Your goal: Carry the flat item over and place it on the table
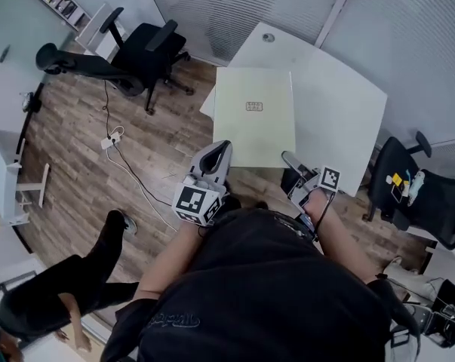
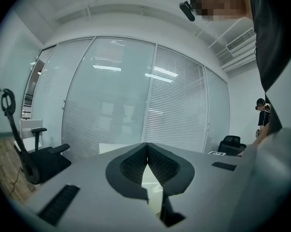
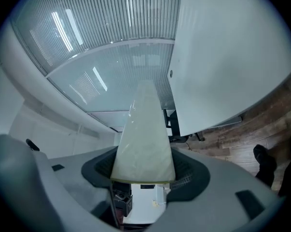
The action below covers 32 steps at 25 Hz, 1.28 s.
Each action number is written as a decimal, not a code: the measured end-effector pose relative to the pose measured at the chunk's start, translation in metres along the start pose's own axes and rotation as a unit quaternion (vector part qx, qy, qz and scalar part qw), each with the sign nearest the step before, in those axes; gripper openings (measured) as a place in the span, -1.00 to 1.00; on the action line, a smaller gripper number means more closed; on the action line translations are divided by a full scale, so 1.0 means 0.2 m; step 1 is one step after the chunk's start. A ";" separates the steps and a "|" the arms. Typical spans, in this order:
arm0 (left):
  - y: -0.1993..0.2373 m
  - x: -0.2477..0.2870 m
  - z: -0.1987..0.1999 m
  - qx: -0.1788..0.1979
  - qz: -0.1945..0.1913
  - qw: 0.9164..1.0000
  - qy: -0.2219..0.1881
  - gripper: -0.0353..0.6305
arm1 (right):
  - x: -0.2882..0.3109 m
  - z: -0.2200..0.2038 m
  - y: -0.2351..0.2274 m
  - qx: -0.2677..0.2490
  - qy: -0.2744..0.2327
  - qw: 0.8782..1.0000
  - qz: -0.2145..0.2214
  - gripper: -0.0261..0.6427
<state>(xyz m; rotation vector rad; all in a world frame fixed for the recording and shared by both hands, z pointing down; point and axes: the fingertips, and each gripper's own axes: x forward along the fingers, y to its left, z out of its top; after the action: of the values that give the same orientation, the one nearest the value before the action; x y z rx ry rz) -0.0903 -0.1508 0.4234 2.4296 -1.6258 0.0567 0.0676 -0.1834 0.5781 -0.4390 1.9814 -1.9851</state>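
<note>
The right tongs (image 3: 144, 172) are clamping the near edge of the pale cream flat rectangular panel (image 1: 253, 123), its length pointing away over the white desk (image 1: 340, 104). The left tongs (image 2: 146, 151) are clenched on nothing.

Your left gripper (image 1: 222, 151) points forward and tilts upward, its jaws pressed together at the tips with nothing between them. Your right gripper (image 1: 289, 158) sits level beside it, jaws clamped on the near edge of the flat panel (image 1: 253, 115). Both forearms stay close to your torso.

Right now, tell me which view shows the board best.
Head view: the whole board, face-on. Right gripper view shows it foreshortened between the jaws; left gripper view, at most a pale sliver.
</note>
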 end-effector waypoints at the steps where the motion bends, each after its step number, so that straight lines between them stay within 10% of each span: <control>1: 0.04 0.01 0.01 0.000 -0.003 1.000 0.002 -0.85 | 0.03 0.01 0.01 0.001 -0.004 1.000 0.001 -0.05; 32: 0.77 0.35 0.15 -0.003 -0.095 0.995 0.013 -0.85 | 0.60 0.27 -0.08 0.009 -0.116 0.993 -0.025 -0.05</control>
<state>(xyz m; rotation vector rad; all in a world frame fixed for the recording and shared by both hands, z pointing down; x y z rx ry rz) -0.2079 -0.2766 0.4286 2.5544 -1.3750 0.0516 -0.0188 -0.2822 0.5937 -0.6880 1.8241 -1.8825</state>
